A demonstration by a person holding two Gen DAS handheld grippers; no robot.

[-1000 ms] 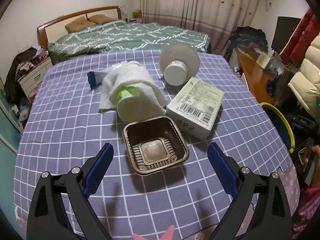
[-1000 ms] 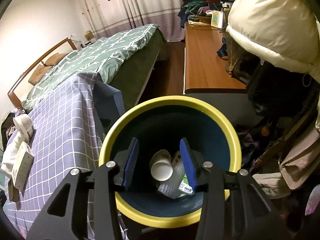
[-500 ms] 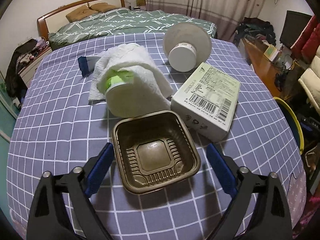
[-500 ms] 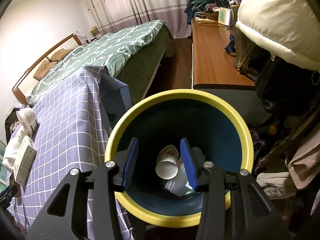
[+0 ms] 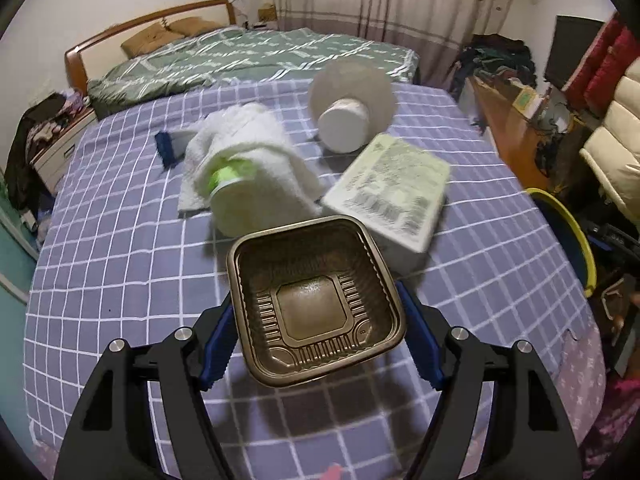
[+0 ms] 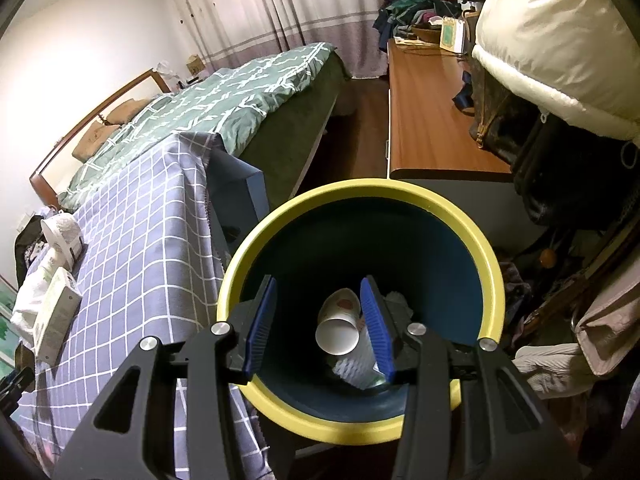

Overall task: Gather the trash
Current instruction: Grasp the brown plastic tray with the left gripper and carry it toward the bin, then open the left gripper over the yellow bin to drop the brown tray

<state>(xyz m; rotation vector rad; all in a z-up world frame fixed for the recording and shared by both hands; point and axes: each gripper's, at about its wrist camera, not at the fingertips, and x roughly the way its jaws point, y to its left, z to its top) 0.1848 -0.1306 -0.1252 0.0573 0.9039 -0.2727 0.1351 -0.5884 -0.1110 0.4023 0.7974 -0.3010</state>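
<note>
My left gripper [image 5: 316, 336] is shut on a brown plastic tray [image 5: 314, 300], its blue pads pressed on the tray's left and right sides; the tray is tilted up off the purple checked cloth [image 5: 120, 264]. Behind it lie a white cup wrapped in a towel [image 5: 248, 172], a white carton [image 5: 388, 192] and a paper roll [image 5: 348, 108]. My right gripper [image 6: 318, 328] hangs open and empty over the yellow-rimmed blue bin [image 6: 490, 280], which holds a paper cup [image 6: 338, 330] and other trash.
The bin's rim [image 5: 576, 232] shows past the table's right edge in the left wrist view. A wooden desk [image 6: 424, 120] and piled bags stand behind the bin. A bed with a green cover [image 5: 248, 56] lies beyond the table.
My left gripper moved forward around the brown tray, closed on it and tipped it up. My right gripper stayed over the bin, drawing back slightly.
</note>
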